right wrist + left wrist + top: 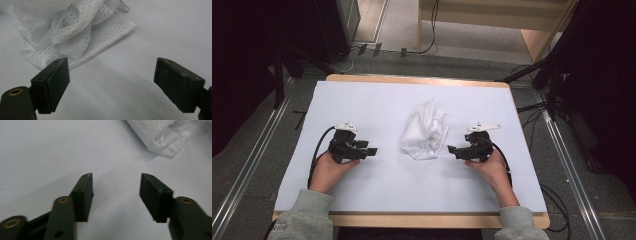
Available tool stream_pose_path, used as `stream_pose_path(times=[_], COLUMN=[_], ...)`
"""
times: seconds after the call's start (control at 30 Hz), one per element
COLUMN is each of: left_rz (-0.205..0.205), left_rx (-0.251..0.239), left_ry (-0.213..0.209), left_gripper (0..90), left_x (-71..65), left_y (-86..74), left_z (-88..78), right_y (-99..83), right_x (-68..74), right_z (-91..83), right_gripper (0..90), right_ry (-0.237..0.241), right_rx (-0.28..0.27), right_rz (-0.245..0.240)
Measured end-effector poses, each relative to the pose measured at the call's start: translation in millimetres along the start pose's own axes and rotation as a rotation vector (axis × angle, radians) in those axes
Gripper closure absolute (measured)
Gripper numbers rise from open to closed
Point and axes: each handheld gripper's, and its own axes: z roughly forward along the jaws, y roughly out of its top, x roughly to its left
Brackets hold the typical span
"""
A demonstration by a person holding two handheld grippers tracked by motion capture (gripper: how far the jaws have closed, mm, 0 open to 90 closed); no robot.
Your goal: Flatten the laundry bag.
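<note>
While unlabelled, mesh cloth (425,131) lies crumpled.

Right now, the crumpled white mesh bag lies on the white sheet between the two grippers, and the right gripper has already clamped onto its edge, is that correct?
Not quite. The right gripper has not clamped anything: the right gripper view shows its jaws wide apart over bare sheet, with the mesh bag lying just beyond them. The rest holds: the bag rests crumpled on the white sheet between the left gripper and the right one.
</note>
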Motion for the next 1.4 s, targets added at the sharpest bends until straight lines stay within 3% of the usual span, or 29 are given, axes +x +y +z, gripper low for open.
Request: stream_pose_path(times=[0.13,0.23,0.47,0.83,1.4], left_rz=[0.013,0.003,0.012,0.016,0.037], left_rx=[-0.01,-0.02,-0.003,-0.005,0.005], left_ry=[0.002,-0.008,-0.007,-0.022,-0.012], left_gripper=[39.4,35.8,34.9,34.5,34.0], left_x=[0.1,0.4,-0.9,-3.1,-3.0], left_y=[2.6,4.8,8.2,11.4,10.9], left_z=[1.3,2.3,6.5,8.7,8.3], right_y=[-1.3,-3.0,-5.5,-8.5,-8.7], right_x=[2.4,5.1,8.5,6.9,6.4], right_z=[-1.5,-2.2,-3.5,-5.0,-4.4], right_gripper=[14.5,20.6,26.3,27.5,30.2], right_ry=[0.004,0.005,0.013,0.023,0.032], right_rx=[0.003,0.013,0.02,0.032,0.043], right_rz=[0.006,-0.003,-0.03,-0.02,-0.027])
